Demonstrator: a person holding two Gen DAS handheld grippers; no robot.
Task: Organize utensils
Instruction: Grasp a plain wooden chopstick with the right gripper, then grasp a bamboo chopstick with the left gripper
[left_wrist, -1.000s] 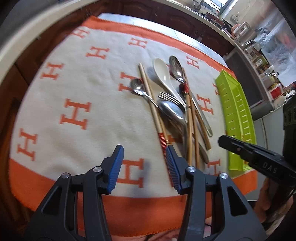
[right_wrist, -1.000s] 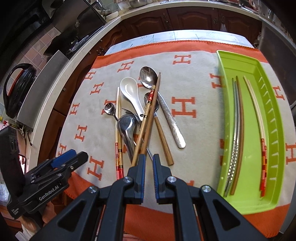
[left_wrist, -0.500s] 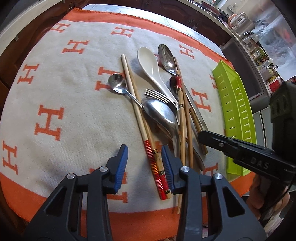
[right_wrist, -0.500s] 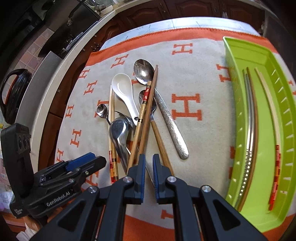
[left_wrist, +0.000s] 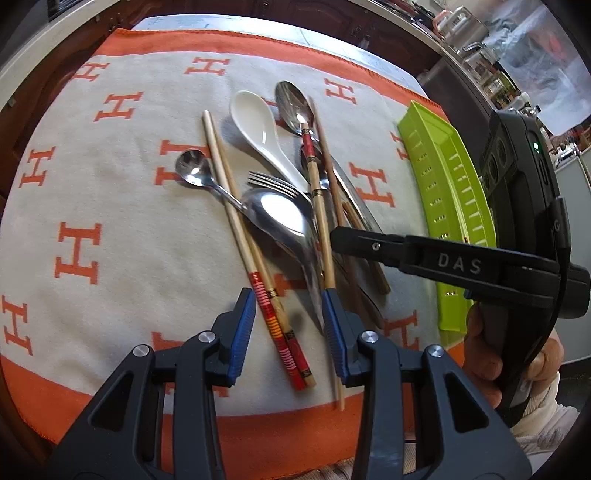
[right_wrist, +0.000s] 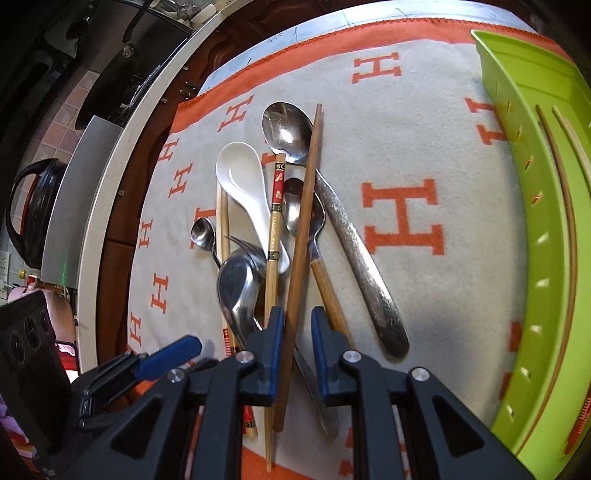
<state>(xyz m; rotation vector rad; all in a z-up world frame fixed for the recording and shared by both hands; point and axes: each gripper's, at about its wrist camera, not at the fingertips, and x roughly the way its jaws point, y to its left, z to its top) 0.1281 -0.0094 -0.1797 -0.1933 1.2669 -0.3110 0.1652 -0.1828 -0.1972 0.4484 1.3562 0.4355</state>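
My right claw (right_wrist: 293, 334), jaws just parted around the dark brown wooden chopstick (right_wrist: 301, 236) near the cloth's front edge without pinching it, could snag the neighbouring pale bamboo chopstick (right_wrist: 274, 236).

Below me, polished metal spoons (left_wrist: 277, 218) gleam beside a glossy white ceramic spoon (left_wrist: 258, 129), matt wooden chopsticks (right_wrist: 299, 236), woven cloth (left_wrist: 110, 221) and a smooth green plastic tray (right_wrist: 535, 184).
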